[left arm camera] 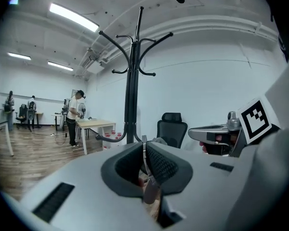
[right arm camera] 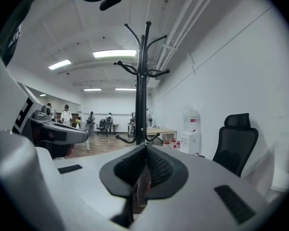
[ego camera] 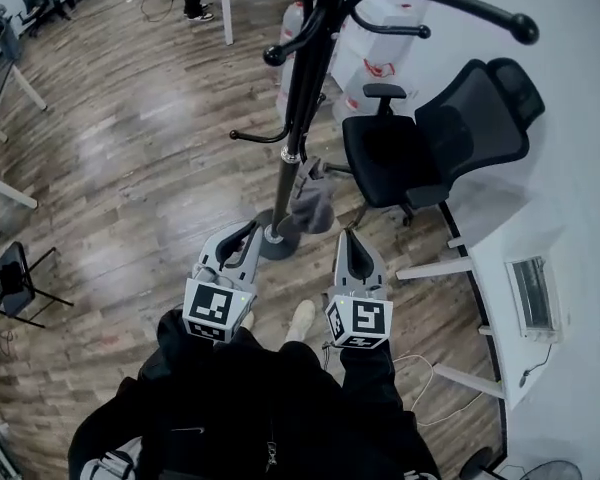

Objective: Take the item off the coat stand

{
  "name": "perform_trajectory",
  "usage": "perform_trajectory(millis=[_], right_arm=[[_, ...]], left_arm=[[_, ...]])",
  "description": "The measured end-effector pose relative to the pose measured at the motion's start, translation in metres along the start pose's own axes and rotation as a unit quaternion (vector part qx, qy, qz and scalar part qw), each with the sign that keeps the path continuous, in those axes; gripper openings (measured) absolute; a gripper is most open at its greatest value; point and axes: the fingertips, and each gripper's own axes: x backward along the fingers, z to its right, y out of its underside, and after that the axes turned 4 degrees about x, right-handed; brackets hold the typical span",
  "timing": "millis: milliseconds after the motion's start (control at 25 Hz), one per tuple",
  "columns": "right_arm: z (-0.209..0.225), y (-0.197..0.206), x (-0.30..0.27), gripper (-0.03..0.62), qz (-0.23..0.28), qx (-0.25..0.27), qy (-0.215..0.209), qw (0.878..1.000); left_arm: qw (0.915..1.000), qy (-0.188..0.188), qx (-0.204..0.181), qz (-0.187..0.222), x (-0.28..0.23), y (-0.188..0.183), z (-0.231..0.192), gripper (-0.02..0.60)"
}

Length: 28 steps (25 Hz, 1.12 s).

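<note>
I have my left gripper [ego camera: 247, 232] and right gripper [ego camera: 349, 240] both pinched shut on nothing, and the grey item [ego camera: 314, 206] hangs low on the coat stand [ego camera: 293, 128], right of its pole, just ahead of the nearer right gripper.

Bright, even light from ceiling strips [left arm camera: 73, 17]; glare on floor [ego camera: 115, 143]; fisheye warp w/ dark corners; foreground soft.
</note>
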Motion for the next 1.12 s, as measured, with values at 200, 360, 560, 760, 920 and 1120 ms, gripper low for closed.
perform_trajectory(millis=[200, 360, 560, 760, 920, 1120], right_arm=[[0.000, 0.011, -0.019, 0.015, -0.007, 0.009, -0.039, 0.999], [0.006, 0.018, -0.032, 0.017, -0.011, 0.008, -0.063, 0.998], [0.006, 0.036, -0.048, 0.124, -0.032, 0.007, -0.104, 0.994], [0.000, 0.058, -0.062, 0.210, -0.061, 0.011, -0.141, 0.988], [-0.005, 0.074, -0.072, 0.263, -0.078, 0.021, -0.157, 0.984], [-0.009, 0.085, -0.080, 0.293, -0.089, 0.019, -0.167, 0.982]], left_arm=[[0.9989, -0.046, 0.011, -0.006, -0.002, 0.008, -0.008, 0.035], [0.9971, -0.074, 0.018, -0.007, -0.006, 0.012, -0.007, 0.035], [0.9940, -0.105, 0.029, -0.012, -0.009, 0.021, -0.007, 0.035], [0.9910, -0.127, 0.037, -0.020, -0.010, 0.030, -0.007, 0.035], [0.9891, -0.139, 0.039, -0.026, -0.010, 0.035, -0.007, 0.035], [0.9875, -0.151, 0.036, -0.030, -0.009, 0.037, -0.010, 0.035]])
